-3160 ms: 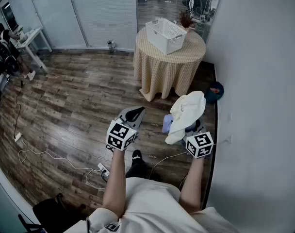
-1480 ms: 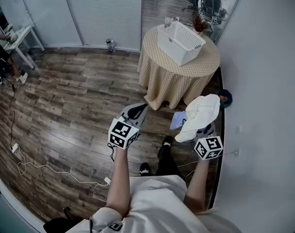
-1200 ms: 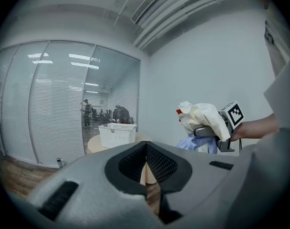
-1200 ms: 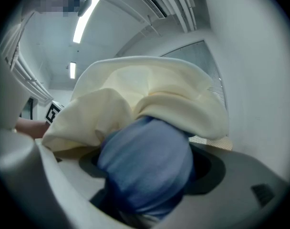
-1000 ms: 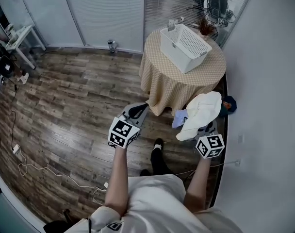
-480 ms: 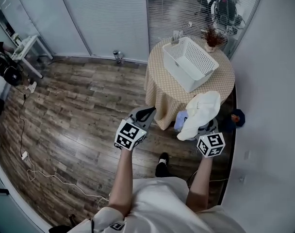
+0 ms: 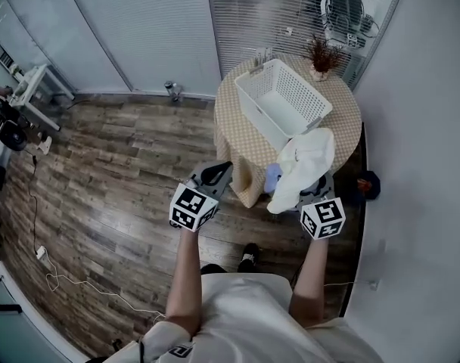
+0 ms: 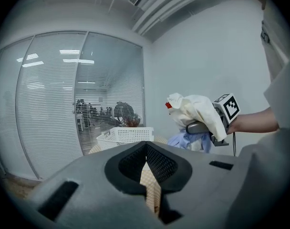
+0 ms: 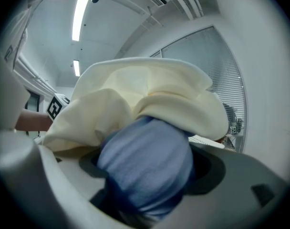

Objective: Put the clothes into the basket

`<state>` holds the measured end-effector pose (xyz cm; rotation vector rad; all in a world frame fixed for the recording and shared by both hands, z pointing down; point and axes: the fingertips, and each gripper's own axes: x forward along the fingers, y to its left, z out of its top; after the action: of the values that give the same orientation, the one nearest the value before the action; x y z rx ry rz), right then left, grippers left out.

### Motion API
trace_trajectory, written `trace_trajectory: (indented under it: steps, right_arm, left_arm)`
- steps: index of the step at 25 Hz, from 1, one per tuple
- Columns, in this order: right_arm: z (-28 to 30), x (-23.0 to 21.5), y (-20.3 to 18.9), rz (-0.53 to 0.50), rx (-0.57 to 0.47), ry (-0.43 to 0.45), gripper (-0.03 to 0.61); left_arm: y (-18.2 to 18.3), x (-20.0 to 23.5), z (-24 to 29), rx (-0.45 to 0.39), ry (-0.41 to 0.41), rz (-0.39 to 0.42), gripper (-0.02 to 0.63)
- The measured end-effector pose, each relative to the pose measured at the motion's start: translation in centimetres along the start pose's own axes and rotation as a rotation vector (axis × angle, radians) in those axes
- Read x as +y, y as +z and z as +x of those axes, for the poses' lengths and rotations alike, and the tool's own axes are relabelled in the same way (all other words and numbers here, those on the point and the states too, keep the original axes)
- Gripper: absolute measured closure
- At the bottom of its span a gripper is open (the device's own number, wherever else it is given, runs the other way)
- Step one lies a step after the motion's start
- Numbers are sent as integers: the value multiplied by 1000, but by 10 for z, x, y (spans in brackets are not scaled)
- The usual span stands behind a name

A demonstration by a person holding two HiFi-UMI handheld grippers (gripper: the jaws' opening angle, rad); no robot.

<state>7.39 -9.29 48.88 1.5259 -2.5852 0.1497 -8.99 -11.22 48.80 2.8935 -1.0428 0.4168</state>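
A white slotted basket [image 7: 283, 100] stands on a round table with a beige checked cloth [image 7: 234, 138]. My right gripper [image 7: 299, 184] is shut on a bundle of clothes, a cream garment [image 7: 306, 157] draped over a blue one [image 7: 272, 178], held at the table's near edge just short of the basket. In the right gripper view the cream cloth [image 9: 150, 94] and blue cloth [image 9: 145, 161] fill the jaws. My left gripper [image 7: 217, 171] is shut with nothing in it, left of the bundle; its view shows the basket [image 8: 123, 136] and the clothes [image 8: 197, 111] ahead.
A dried plant in a pot [image 7: 318, 51] stands on the table behind the basket. A white wall runs close on the right, with a dark blue thing [image 7: 366, 181] on the floor beside it. Glass partitions with blinds stand behind the table. Cables [image 7: 48, 271] trail over the wooden floor at left.
The table and basket have come much closer as the person walked forward; both grippers now reach the table's near edge. The right gripper kept its hold on the clothes.
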Motion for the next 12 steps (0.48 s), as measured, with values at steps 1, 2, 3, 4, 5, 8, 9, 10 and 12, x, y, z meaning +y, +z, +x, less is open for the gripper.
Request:
trace_trajectory:
  steps: [1,2,3,4,5,8,9,10,12]
  right_arm:
    - [1,-6,-1,-9,7,-5,164]
    - [2,-12,-1,-13,11,-11,164]
    - [3,-17,-1,-14,13,-16,164]
    - [4,-22,-1,-13,15,-20,164]
    - [4,-26,-1,-14,16,-23,164]
    - [4,-43,0,-11,13,-41,164]
    - [6,-50,2,-7,7,-48,164]
    - [9,-58,6,-1,0,-54,164]
    - [18,-70,12,9,-12,-62,164]
  left_arm:
    - [0,2,5,2,0,-2,600]
    - [0,4,10,2,3,-8,600]
    - [1,7,15,-1,7,-14,600]
    - [1,10,20,-2,9,-18,600]
    - [2,11,25,-2,7,-20,600]
    - [3,13,42,0,-3,-21,600]
    - [5,15,49,-1,-7,-20,600]
    - [8,19,56,-2,-11,-19,600]
    - [14,28,70,0,-19,-12,600]
